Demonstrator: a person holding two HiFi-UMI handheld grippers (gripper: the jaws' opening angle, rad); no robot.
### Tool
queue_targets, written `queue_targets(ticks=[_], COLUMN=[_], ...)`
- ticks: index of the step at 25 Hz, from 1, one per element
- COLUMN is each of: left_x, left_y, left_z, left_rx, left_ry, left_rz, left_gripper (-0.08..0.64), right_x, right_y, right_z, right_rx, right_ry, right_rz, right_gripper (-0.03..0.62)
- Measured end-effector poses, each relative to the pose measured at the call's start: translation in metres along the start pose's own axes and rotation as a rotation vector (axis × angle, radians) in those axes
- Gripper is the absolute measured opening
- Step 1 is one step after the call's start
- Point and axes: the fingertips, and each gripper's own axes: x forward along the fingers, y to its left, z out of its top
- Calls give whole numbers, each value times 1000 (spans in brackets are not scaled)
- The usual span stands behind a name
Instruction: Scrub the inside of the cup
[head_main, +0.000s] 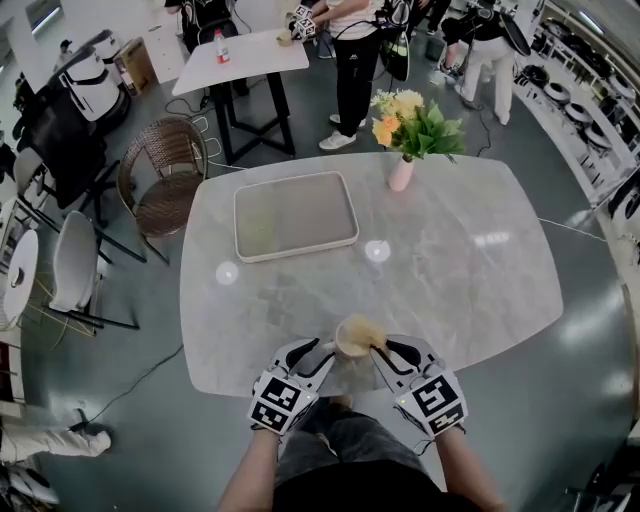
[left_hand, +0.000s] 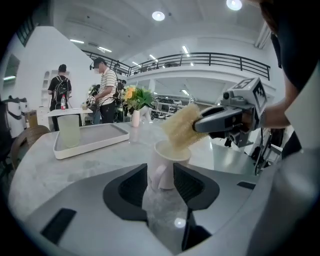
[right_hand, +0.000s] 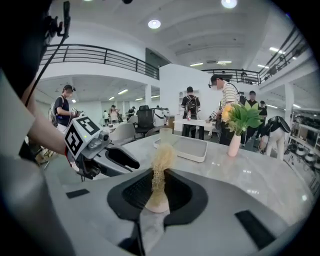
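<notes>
A white cup (head_main: 350, 341) stands near the front edge of the marble table (head_main: 470, 270). My left gripper (head_main: 322, 351) is open, and in the left gripper view its jaws (left_hand: 161, 182) stand on either side of the cup's handle (left_hand: 159, 176) without pressing on it. My right gripper (head_main: 386, 350) is shut on a tan loofah scrubber (right_hand: 161, 165). The scrubber (left_hand: 181, 128) slants down from the right, and its tip dips past the cup's rim (left_hand: 172, 150). I cannot see the cup in the right gripper view.
A white tray (head_main: 295, 215) with a pale tumbler (left_hand: 69, 136) on it lies at the far left of the table. A pink vase of flowers (head_main: 402, 172) stands at the back. A wicker chair (head_main: 165, 170) and people stand beyond the table.
</notes>
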Motion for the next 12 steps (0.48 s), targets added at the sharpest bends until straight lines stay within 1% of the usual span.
queue_targets(ticks=[3, 8, 10, 12], left_x=[9, 22, 26, 29], left_y=[-1, -1, 1, 1], left_z=[-8, -21, -22, -24], left_rx=[62, 167, 194, 205], left_ry=[62, 157, 177, 189], left_rz=[0, -25, -29, -43], left_gripper=[174, 178, 178, 178], right_x=[7, 20, 25, 30], right_y=[1, 7, 9, 11], right_z=[-4, -9, -12, -14], right_rx=[-93, -270, -343, -405], right_ry=[86, 265, 332, 400], right_rz=[46, 133, 167, 197], right_gripper=[60, 61, 61, 61])
